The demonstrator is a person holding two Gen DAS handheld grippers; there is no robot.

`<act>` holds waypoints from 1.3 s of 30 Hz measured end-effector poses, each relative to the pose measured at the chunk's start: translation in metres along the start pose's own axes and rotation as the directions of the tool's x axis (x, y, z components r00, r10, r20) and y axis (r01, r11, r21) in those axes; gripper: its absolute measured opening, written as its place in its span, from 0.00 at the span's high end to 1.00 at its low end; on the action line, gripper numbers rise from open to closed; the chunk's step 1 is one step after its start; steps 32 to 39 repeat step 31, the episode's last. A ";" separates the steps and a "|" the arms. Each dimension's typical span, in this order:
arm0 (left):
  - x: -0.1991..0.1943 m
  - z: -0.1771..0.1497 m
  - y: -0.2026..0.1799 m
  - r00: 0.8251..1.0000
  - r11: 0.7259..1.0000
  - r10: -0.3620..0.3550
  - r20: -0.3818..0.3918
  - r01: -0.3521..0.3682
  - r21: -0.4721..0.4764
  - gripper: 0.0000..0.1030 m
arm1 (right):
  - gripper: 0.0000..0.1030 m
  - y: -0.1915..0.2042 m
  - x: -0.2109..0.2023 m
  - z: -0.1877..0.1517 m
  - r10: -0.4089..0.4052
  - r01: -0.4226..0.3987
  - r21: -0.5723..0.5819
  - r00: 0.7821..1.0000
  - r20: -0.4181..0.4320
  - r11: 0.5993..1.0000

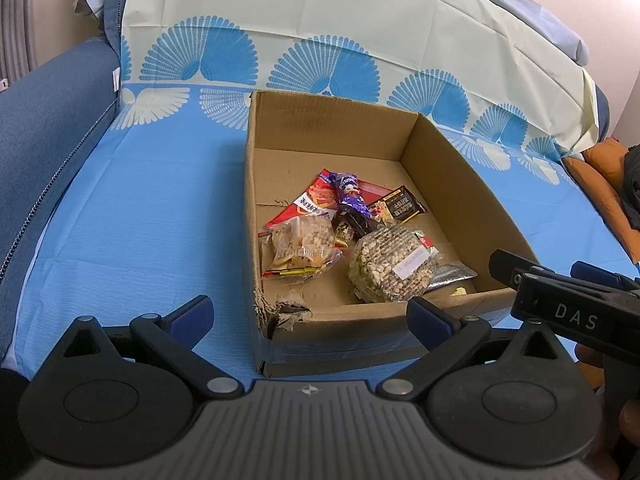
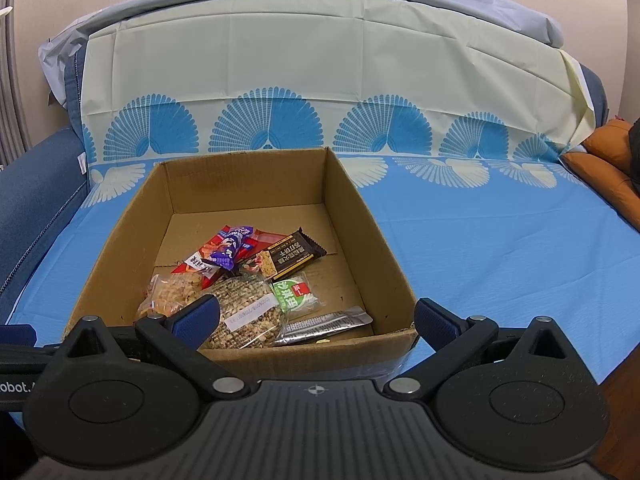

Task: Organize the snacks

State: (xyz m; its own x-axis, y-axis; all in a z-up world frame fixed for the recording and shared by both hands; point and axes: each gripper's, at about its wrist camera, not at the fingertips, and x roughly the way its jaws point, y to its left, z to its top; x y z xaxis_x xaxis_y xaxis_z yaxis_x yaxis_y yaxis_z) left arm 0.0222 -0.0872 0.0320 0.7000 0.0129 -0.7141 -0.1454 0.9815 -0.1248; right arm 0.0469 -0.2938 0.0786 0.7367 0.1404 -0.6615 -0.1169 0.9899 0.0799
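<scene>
While both the left gripper and right gripper gape empty above the snack-filled cardboard box, "DAS" shows on the right gripper's side.

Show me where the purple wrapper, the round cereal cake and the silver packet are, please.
purple wrapper (image 2: 231, 254): right wrist view, middle of the wrapper.
round cereal cake (image 1: 390, 266): left wrist view, top face.
silver packet (image 2: 326, 323): right wrist view, its centre.
</scene>
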 end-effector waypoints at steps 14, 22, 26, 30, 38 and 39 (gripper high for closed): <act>0.008 -0.001 -0.003 1.000 1.000 -0.007 -0.008 0.007 0.002 0.00 | 0.01 0.001 0.004 0.000 -0.002 0.002 0.002 1.000 -0.007 1.000; 0.013 0.003 -0.002 1.000 1.000 -0.004 -0.020 0.004 -0.002 0.00 | 0.01 0.004 0.012 0.001 -0.010 0.010 0.001 1.000 -0.026 1.000; 0.014 0.004 -0.003 1.000 1.000 -0.006 -0.021 0.006 -0.006 0.00 | 0.01 0.005 0.014 0.001 -0.014 0.014 0.000 0.999 -0.032 1.000; 0.014 0.005 -0.003 1.000 1.000 -0.016 -0.015 0.016 -0.005 0.00 | 0.01 0.005 0.015 0.001 -0.015 0.015 0.007 0.999 -0.033 1.000; 0.014 0.005 -0.003 1.000 1.000 -0.018 -0.013 0.018 -0.002 0.00 | 0.01 0.005 0.015 0.001 -0.015 0.015 0.010 0.999 -0.032 1.000; 0.014 0.005 -0.003 1.000 1.000 -0.018 -0.013 0.018 -0.002 0.00 | 0.01 0.005 0.015 0.001 -0.015 0.015 0.010 0.999 -0.032 1.000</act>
